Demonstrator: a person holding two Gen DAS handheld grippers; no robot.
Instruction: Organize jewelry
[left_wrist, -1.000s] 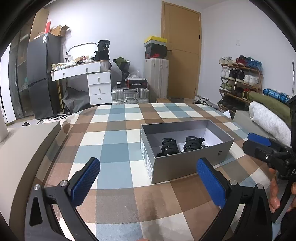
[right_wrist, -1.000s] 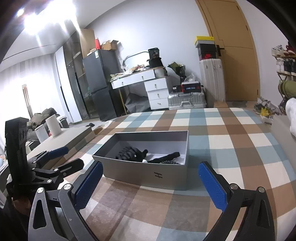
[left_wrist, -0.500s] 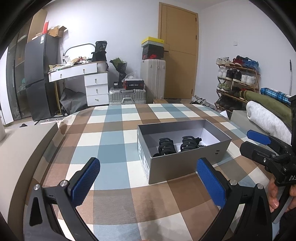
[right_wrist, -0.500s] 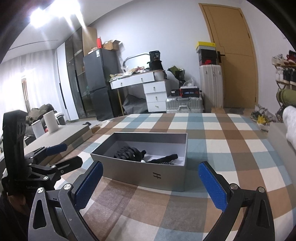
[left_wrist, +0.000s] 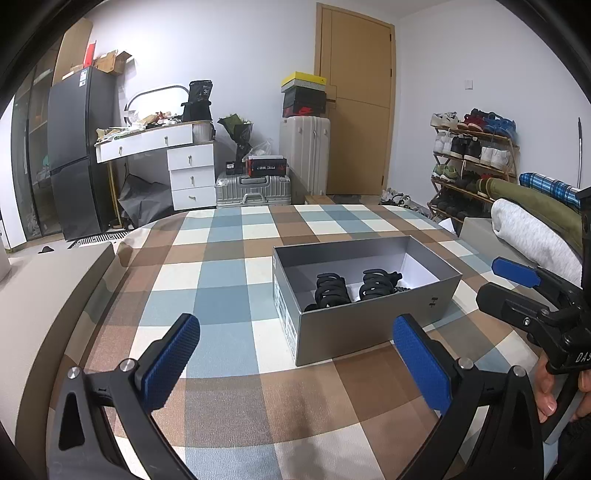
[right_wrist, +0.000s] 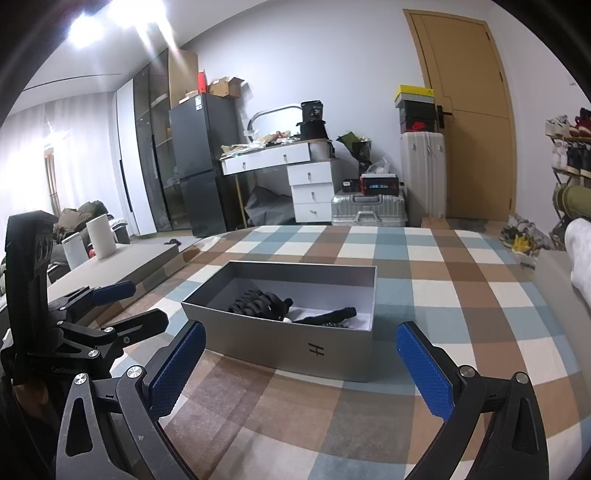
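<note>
An open grey box (left_wrist: 369, 325) sits on the checked bedspread, also in the right wrist view (right_wrist: 288, 347). Inside lie two black claw hair clips (left_wrist: 330, 291) (left_wrist: 378, 282), seen as a black heap (right_wrist: 258, 304) with a long black piece (right_wrist: 328, 315) beside it. My left gripper (left_wrist: 295, 362) is open and empty, in front of the box's near wall. My right gripper (right_wrist: 301, 363) is open and empty, in front of the box's long side. Each gripper shows in the other's view: the right one (left_wrist: 517, 284), the left one (right_wrist: 110, 306).
The checked bedspread (left_wrist: 221, 280) covers the bed. A rolled white and green bedding pile (left_wrist: 532, 236) lies at the right. Beyond the bed stand a silver suitcase (left_wrist: 253, 190), white drawers (left_wrist: 192, 177), a dark fridge (left_wrist: 79, 155), a shoe rack (left_wrist: 472, 155) and a door (left_wrist: 356, 110).
Both cameras have risen and tilted slightly, so the box sits a little lower in view. Both grippers stay open and empty; the box contents have not moved.
</note>
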